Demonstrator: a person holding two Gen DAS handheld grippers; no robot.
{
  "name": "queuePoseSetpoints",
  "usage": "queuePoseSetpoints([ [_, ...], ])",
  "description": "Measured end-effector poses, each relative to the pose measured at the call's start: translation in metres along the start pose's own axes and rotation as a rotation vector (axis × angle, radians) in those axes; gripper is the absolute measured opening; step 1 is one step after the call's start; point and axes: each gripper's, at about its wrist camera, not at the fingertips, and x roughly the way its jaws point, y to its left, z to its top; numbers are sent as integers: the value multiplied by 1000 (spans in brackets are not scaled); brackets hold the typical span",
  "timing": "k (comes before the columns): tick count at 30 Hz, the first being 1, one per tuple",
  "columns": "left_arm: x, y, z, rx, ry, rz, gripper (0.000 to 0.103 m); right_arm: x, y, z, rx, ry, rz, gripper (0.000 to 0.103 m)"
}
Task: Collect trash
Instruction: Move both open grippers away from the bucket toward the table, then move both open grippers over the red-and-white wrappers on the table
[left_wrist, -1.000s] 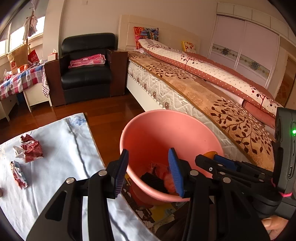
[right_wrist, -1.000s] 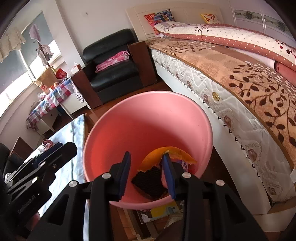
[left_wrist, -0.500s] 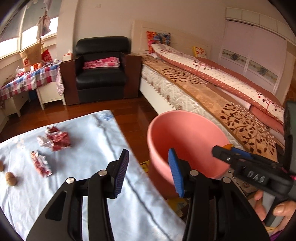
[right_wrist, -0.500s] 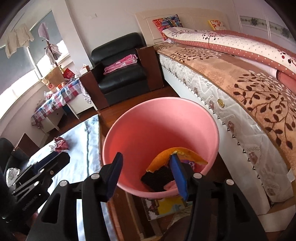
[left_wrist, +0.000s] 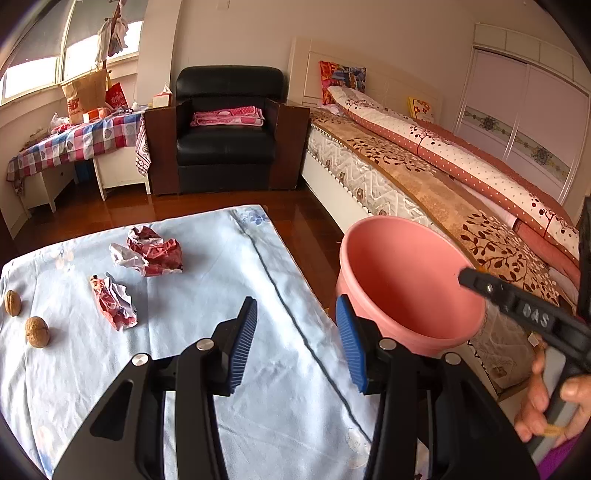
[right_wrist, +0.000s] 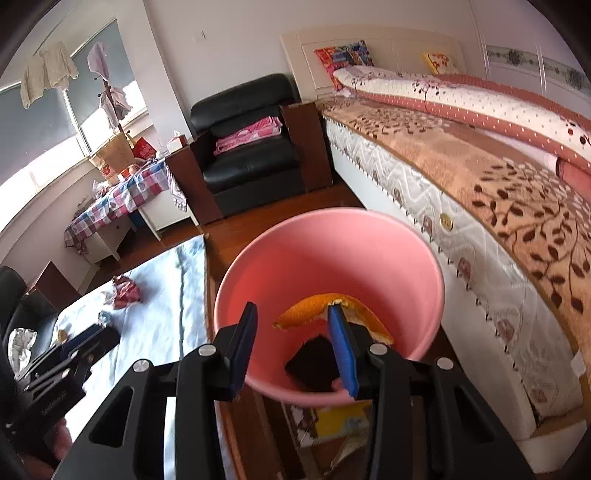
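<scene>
Both grippers open, empty.
Left gripper (left_wrist: 297, 345) over surface (left_wrist: 207, 369); crumpled wrappers (left_wrist: 147, 251) ahead-left. Right gripper (right_wrist: 291, 347) above pink bin (right_wrist: 332, 240).

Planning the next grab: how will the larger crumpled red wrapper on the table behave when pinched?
The larger crumpled red wrapper looks thin and creased, so probably light and crushable. Its loose folds may flop or shift when pinched. It seems unlikely to roll, unlike the walnuts nearby.

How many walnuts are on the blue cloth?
2. One walnut lies at the cloth's far left edge; the other walnut sits just nearer the camera. More could be hidden out of view.
</scene>
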Motion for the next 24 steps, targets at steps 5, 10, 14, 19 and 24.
queuePoseSetpoints([
  [5,4,0,1,-2,7,-4,45,33,-17,11,60,161,33,67],
  [10,10,1,4,-16,11,-8,45,34,-31,5,70,203,33,67],
  [14,14,1,4,-19,15,-13,45,21,-37,2,50,198,23,67],
  [19,21,4,2,-42,37,0,45,3,-30,4,24,128,32,67],
  [24,20,16,-2,-53,32,39,45,4,0,-1,-60,83,43,67],
])
